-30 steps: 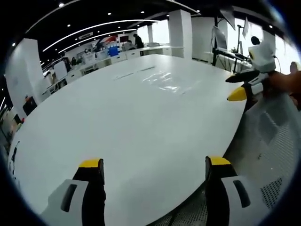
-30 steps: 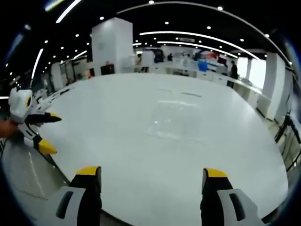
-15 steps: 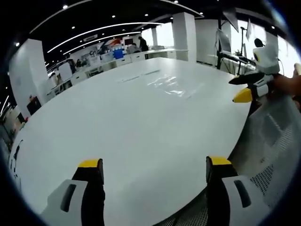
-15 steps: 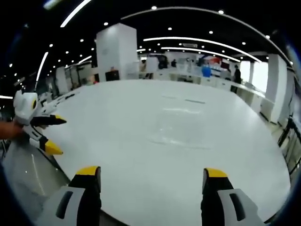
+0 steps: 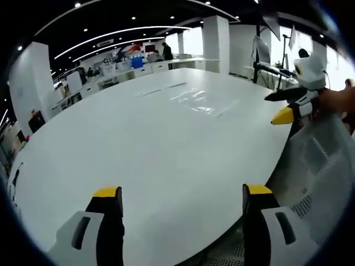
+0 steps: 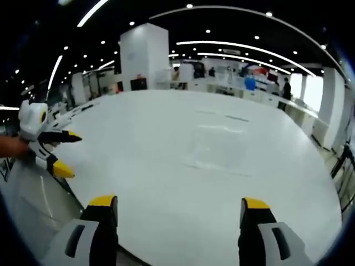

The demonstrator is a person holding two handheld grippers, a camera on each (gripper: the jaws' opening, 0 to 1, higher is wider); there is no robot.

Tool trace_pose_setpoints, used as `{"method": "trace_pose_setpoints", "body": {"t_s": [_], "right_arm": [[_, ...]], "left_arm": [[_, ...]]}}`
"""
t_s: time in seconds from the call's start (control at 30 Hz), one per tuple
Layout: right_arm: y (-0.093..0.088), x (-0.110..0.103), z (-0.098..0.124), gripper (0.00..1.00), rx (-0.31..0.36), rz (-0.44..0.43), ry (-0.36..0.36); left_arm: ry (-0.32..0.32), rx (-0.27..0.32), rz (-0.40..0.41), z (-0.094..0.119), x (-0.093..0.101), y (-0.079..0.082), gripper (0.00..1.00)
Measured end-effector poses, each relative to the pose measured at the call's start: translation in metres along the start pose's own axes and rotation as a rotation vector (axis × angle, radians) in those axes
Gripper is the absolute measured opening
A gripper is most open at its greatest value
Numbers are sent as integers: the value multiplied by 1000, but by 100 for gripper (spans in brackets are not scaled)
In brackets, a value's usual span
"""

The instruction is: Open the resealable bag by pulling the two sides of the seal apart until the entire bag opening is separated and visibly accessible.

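A single clear resealable bag (image 5: 201, 103) is lying flat on the big white table (image 5: 138, 149), well out from both grippers, and showing up as little more than a glossy, wrinkled patch; in the right gripper view the bag (image 6: 216, 151) is sitting past the middle of the tabletop. Whether its seal is parted is too faint to tell, and nothing inside it is making itself seen. Nothing is standing between the bag and either gripper, just bare white surface.

The left gripper (image 5: 176, 195) is hovering over the near edge of the table with its two yellow-tipped jaws spread wide and gripping nothing. The right gripper (image 6: 173, 203) is doing the same, jaws parted and empty. Each is also appearing in the other's view: the right gripper (image 5: 284, 105) is coming in from the right of the left gripper view, the left gripper (image 6: 65, 152) from the left of the right gripper view, both with jaws apart.

A white mesh chair back (image 5: 316, 177) is sitting just beside the table edge. Far behind, desks and white pillars (image 6: 143, 58) are standing under ceiling lights.
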State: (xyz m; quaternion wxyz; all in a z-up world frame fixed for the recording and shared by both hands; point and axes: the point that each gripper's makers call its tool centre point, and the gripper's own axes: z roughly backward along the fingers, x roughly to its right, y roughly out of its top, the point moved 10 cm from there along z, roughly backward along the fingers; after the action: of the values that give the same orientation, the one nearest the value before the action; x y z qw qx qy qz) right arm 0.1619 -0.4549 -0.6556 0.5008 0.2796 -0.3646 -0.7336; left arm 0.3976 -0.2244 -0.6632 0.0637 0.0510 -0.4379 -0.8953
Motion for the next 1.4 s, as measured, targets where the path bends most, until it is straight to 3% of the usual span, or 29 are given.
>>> {"method": "trace_pose_setpoints", "body": {"t_s": [0.1,0.27,0.43,0.7,0.87,1.0,1.4], "right_arm": [[2,11,-3,90,11,-45,11],[7,22,-8,90,19,-42,38],[17,29,-17,90,16,27,94],[29,41,-45,87,-46,159,185],[35,55,-62,85,-46,127,208],[32,63,-76,84,-109,163,227],[30,74,-111,82,-196,188,254]], "left_arm": [[-9,2,1,-1,0,1,87],[-23,-8,24,0,-1,1,89],[-40,-22,-11,0,1,4,90],[-78,-51,-17,1,2,9,90],[-75,-46,-44,-1,2,15,90],[-81,-41,-55,-1,-1,21,89],[-75,-46,-43,0,-5,24,88]]}}
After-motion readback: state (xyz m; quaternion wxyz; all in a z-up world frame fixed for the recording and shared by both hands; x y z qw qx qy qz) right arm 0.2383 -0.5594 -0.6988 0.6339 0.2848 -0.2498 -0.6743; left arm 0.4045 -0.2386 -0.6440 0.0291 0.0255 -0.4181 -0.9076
